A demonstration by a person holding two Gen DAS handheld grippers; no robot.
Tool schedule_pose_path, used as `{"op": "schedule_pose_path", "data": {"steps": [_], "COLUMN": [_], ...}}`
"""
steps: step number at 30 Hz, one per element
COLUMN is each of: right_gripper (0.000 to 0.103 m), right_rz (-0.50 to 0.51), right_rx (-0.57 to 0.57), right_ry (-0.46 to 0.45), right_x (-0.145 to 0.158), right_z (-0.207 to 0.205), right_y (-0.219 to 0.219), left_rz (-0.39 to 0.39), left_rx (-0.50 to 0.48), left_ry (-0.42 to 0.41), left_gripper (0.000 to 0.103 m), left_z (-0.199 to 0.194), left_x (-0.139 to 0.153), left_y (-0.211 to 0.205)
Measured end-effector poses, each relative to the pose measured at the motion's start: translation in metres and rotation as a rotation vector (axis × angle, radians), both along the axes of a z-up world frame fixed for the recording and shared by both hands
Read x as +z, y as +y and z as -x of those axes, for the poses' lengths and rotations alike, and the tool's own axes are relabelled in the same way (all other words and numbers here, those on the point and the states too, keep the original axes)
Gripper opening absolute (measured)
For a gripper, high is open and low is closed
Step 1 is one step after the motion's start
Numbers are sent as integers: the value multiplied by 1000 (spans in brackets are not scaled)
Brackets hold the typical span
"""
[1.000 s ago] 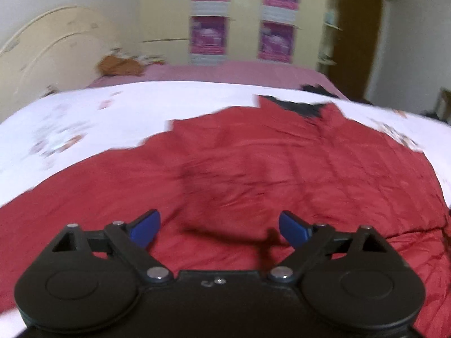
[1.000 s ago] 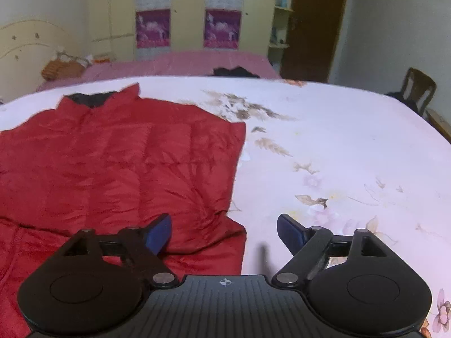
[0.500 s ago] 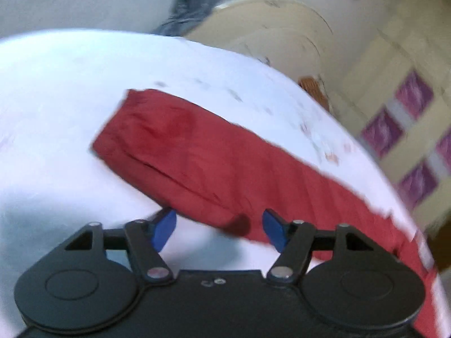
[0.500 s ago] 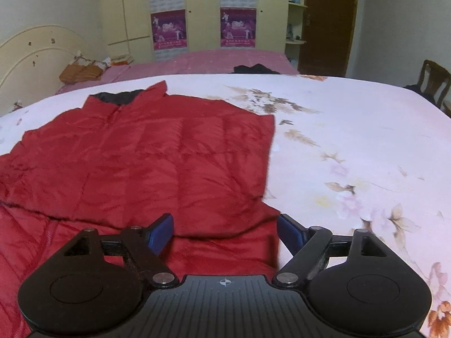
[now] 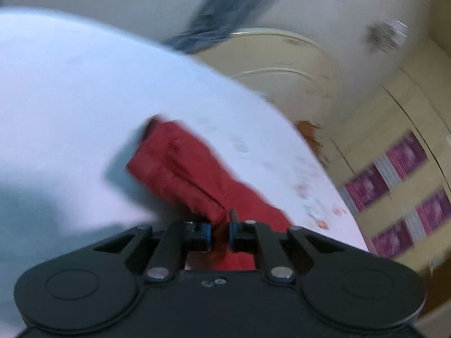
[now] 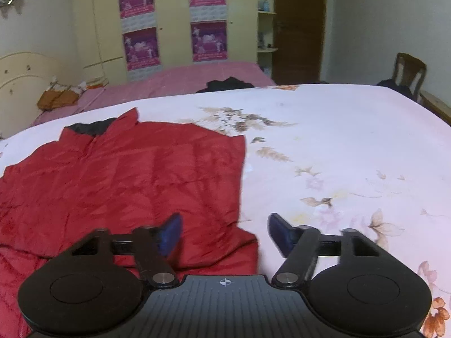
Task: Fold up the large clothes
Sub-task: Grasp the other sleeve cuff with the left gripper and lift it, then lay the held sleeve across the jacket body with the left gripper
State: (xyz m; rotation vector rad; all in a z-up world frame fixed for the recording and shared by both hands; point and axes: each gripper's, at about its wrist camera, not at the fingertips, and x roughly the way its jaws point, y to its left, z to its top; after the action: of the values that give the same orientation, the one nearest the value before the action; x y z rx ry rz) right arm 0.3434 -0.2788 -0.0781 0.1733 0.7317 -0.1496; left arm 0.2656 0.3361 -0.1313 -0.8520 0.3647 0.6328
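Jacket (image 6: 121, 180), red and quilted into puffy channels, lies spread flat on the bed (image 6: 338, 146), its dark-lined collar (image 6: 90, 127) pointing toward the far side. Only the right wrist view shows that body of the garment, with its straight side edge and a lower corner folded over itself just ahead of the right claw (image 6: 224, 232). That claw's blue pads are closing, with the red corner under the left pad and bare sheet under the right; nothing is pressed between them.

The left wrist view, tilted and blurred, shows what the other cannot: a long sleeve (image 5: 180, 166) stretched out over plain white sheet, its cuffed end farthest from the camera. The left claw (image 5: 220, 232) is pressed together, pinching a gathered fold of that sleeve between its pads.

The bedsheet is pale with faded brown and orange flower prints. Behind it the right view takes in a second bed with a pink cover (image 6: 180, 80), a cream wardrobe (image 6: 172, 19) carrying four purple posters, a curved cream headboard (image 6: 19, 84), a brown door (image 6: 298, 25) and a wooden chair (image 6: 410, 70).
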Motion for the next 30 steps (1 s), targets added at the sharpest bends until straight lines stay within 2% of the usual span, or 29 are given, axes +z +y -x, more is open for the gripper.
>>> {"op": "schedule_pose_path", "data": {"steps": [4, 12, 16, 19, 24, 30], "right_gripper": [66, 66, 66, 66, 66, 66], "right_rz": [-21, -126, -160, -186, -214, -225], "right_rx": [-11, -34, -19, -15, -33, -74], "right_ry": [-10, -38, -42, -33, -22, -15], "right_x": [1, 7, 10, 8, 3, -2], "right_z": [-2, -8, -12, -14, -11, -4], "right_y": [-4, -6, -5, -7, -14, -34], "left_rz": [-108, -274, -370, -399, -449, -474], "left_rx": [-189, -629, -818, -958, -1109, -1198], "left_ry": [-8, 41, 54, 75, 112, 115], "left_gripper": [10, 10, 10, 10, 10, 10], "left_z": [-49, -140, -162, -174, -175, -177], "left_x": [19, 33, 34, 27, 14, 8], "left_y": [-40, -178, -250, -295, -358, -406]}}
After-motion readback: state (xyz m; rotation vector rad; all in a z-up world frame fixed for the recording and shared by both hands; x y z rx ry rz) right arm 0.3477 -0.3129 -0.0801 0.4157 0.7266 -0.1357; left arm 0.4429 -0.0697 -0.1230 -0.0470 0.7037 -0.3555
